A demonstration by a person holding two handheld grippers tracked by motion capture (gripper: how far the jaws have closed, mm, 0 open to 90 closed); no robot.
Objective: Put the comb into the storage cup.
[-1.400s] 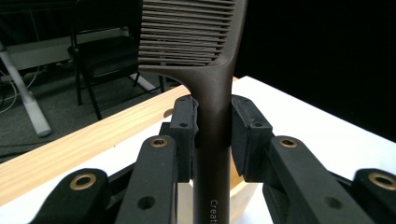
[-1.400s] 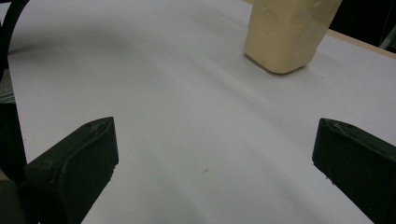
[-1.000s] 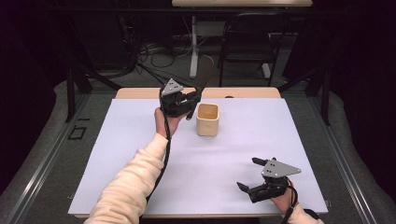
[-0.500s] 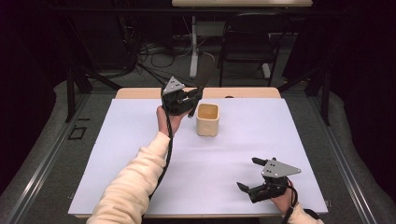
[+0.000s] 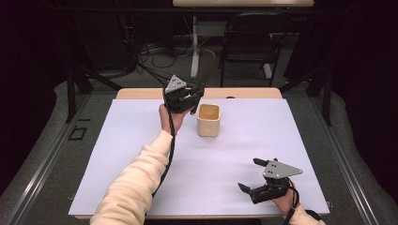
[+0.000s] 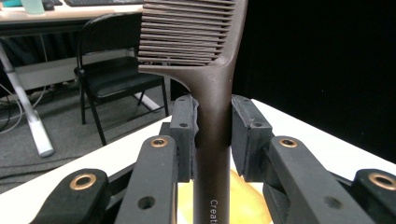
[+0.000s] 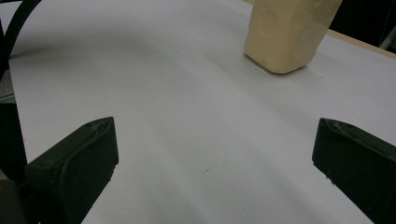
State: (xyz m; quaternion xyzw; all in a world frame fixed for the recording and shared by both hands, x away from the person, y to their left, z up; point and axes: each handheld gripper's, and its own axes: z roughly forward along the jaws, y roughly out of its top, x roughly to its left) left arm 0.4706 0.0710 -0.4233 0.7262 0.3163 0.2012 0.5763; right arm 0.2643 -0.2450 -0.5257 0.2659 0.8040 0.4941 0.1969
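My left gripper (image 5: 193,99) is held up above the far middle of the white table, just left of a beige cup (image 5: 208,120). It is shut on the handle of a dark brown comb (image 6: 212,140), which the pads (image 6: 184,126) clamp from both sides. The comb's toothed head (image 5: 206,63) points up and away. In the left gripper view the cup (image 6: 245,200) lies just beyond the jaws, low in the picture. My right gripper (image 5: 248,174) rests near the table's front right, open with nothing between its jaws (image 7: 215,154). It faces the cup (image 7: 289,32).
The white table sheet (image 5: 141,140) covers a wooden tabletop whose edge (image 5: 141,93) shows at the back. A black folding chair (image 5: 246,42) and a desk leg with loose cables stand behind the table. Dark floor surrounds it.
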